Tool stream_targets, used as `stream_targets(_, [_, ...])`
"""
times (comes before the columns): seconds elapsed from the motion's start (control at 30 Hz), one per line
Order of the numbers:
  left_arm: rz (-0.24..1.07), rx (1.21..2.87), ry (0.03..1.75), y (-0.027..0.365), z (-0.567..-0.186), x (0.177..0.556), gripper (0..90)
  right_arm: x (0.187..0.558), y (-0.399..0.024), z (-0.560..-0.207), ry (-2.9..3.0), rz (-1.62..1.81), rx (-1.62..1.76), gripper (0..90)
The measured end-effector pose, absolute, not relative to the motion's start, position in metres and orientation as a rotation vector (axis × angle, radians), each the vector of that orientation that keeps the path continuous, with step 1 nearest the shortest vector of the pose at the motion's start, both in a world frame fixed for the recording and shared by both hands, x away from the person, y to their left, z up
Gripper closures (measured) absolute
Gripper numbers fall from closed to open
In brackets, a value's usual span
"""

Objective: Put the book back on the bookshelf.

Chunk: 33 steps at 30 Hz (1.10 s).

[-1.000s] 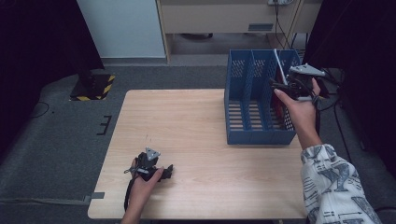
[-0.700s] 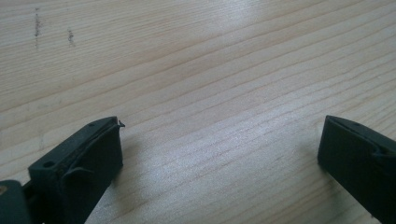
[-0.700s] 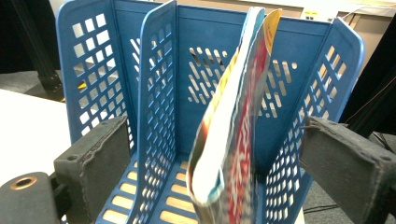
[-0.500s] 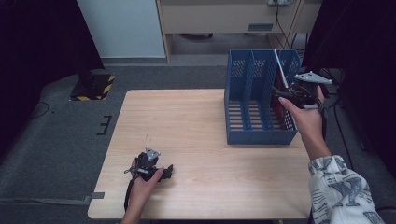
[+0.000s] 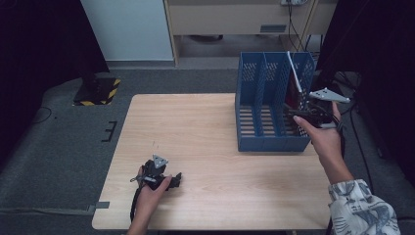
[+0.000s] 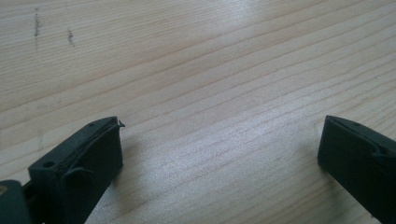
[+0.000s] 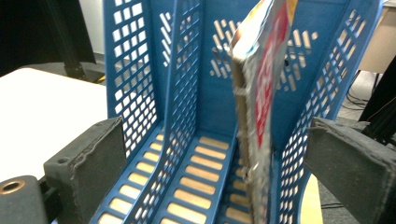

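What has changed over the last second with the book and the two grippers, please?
The right gripper has let go of the book and drawn back toward the person, jaws open. The book now stands in the blue rack's right compartment. The left gripper stayed open on the table.

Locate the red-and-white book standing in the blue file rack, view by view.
High view: the book stands in the blue rack's rightmost compartment, near the right gripper.
Right gripper view: book upright, right of centre, between the open jaws.
Left gripper view: wooden tabletop, no book.
Shared landmark: the blue rack.
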State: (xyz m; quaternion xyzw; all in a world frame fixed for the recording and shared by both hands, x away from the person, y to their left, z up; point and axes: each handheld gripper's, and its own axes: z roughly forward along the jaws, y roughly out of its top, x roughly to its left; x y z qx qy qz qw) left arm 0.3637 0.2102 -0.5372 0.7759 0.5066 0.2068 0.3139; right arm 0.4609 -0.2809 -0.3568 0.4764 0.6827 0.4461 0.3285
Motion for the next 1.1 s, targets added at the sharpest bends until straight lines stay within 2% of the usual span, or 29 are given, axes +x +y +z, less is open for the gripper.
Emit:
stream_targets(0.7, [0.547,2.044,1.337,0.209,-0.537,0.364,0.0,0.430,-0.266,-0.385,1.887,1.175,1.230,4.3])
stream_targets(1.1, [0.546,2.045,1.334,0.209,-0.537,0.364,0.0,0.409,-0.241,-0.405,1.979,1.191,1.190,4.9])
